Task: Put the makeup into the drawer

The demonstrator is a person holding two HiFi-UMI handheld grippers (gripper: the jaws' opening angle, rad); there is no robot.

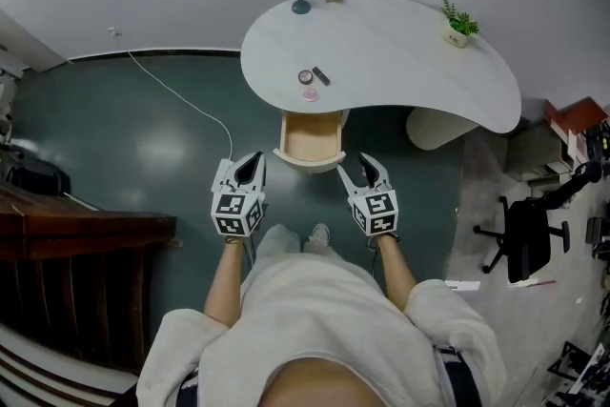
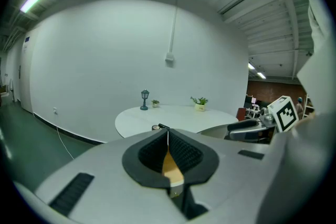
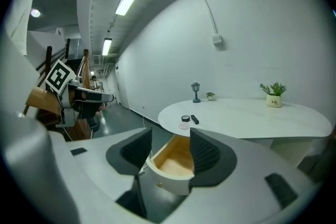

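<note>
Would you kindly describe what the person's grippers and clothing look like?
The left gripper and right gripper have light grey shells, black ribbed jaw pads, and a white cube with black square markers each. The person wears a cream sweatshirt.

The white kidney-shaped tabletop (image 1: pixel 400 43) looks smooth and matt. The open drawer (image 1: pixel 310 136) under it shows pale bare wood inside, behind a white painted front. The dark green floor (image 1: pixel 143 148) is glossy and mirrors the lamps. The cream sweater (image 1: pixel 324 319) is soft cloth. The right gripper (image 3: pixel 168 147) has a matt grey plastic shell and ribbed black pads (image 3: pixel 206 153).
</note>
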